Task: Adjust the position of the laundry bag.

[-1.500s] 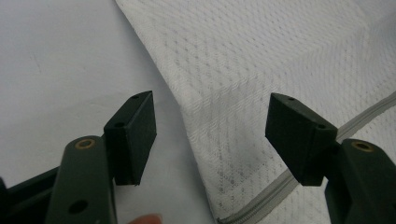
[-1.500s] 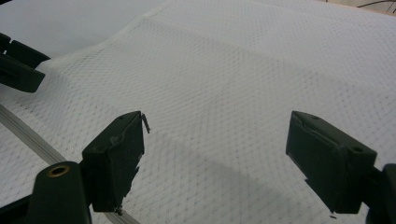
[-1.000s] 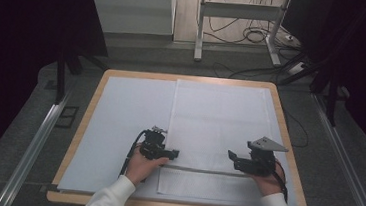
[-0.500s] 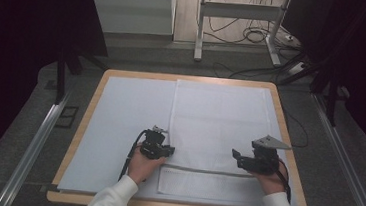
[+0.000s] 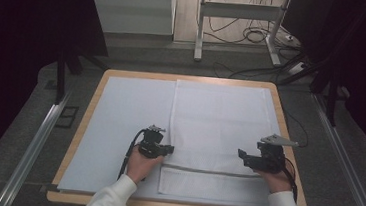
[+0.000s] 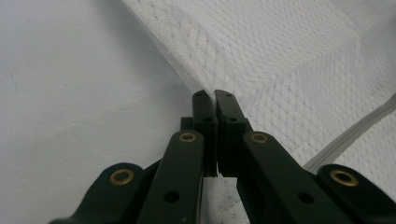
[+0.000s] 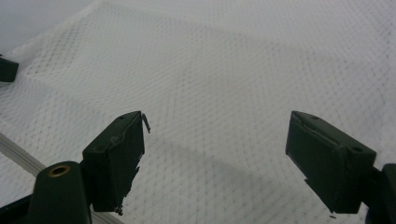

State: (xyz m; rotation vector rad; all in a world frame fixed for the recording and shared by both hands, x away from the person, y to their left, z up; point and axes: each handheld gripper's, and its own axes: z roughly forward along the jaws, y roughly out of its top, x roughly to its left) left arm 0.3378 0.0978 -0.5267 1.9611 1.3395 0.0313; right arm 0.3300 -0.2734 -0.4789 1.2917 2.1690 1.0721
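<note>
One desk (image 5: 122, 80) with a pale sheet over it fills the middle of the high view; on it, right of centre, lies a white waffle-weave towel (image 5: 219, 121), spread flat, with its near part folded at a band seam low in the frame.

Change noted: the left tool (image 5: 168, 150) has just been closing, and it now sits at the towel's left edge, lower middle of the high view. In the left gripper view its jaws stand nearly together, and the towel's hemmed edge (image 6: 187, 70) runs right into the tips, so I read this as a pinch on the edge of the fabric. Hand position much as a second ago.

The right tool (image 5: 241, 156) stands at the towel's right side, lower right of the high view, a little nearer the desk's front edge than a second ago. Its jaws are spread wide over the weave (image 7: 215, 93), with nothing between them.

Judgement: one side is gripped and the other is not. The right tool must close on its edge before any lift or fold; lifting now would skew the cloth.
</note>
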